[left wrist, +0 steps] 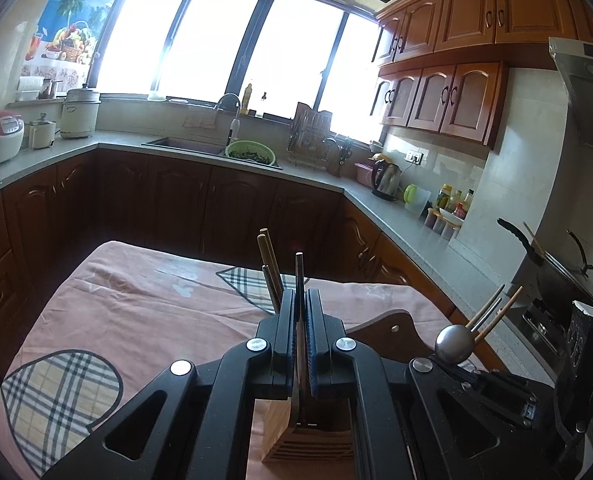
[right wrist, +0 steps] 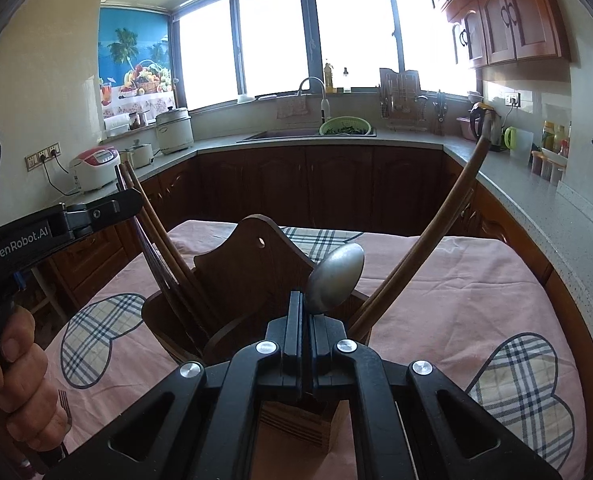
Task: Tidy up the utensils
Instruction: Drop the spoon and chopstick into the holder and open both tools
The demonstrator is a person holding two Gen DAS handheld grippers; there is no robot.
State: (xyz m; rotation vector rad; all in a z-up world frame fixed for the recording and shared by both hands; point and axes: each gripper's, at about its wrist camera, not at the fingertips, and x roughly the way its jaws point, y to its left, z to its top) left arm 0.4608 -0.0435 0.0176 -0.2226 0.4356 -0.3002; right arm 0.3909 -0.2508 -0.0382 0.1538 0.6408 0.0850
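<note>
Both grippers hover above the dark brown wooden utensil holder (right wrist: 252, 280), which stands on the table under a pink cloth with plaid hearts (right wrist: 436, 320). The left gripper (left wrist: 300, 304) has its fingers clamped on a slim dark metal chopstick (left wrist: 298, 276); the right gripper (right wrist: 302, 308) has its fingers clamped on the neck of a dull steel spoon (right wrist: 338, 278), bowl upward. To seat each well, I judge it best to keep them near upright, lower the stems straight into separate compartments clear of the long brown wooden chopsticks (right wrist: 428, 232) leaning there, and let go only once they are bottomed.

Two wrist fisheyes, side by side, facing windows, sharing wooden holder (right wrist: 232, 280), close
</note>
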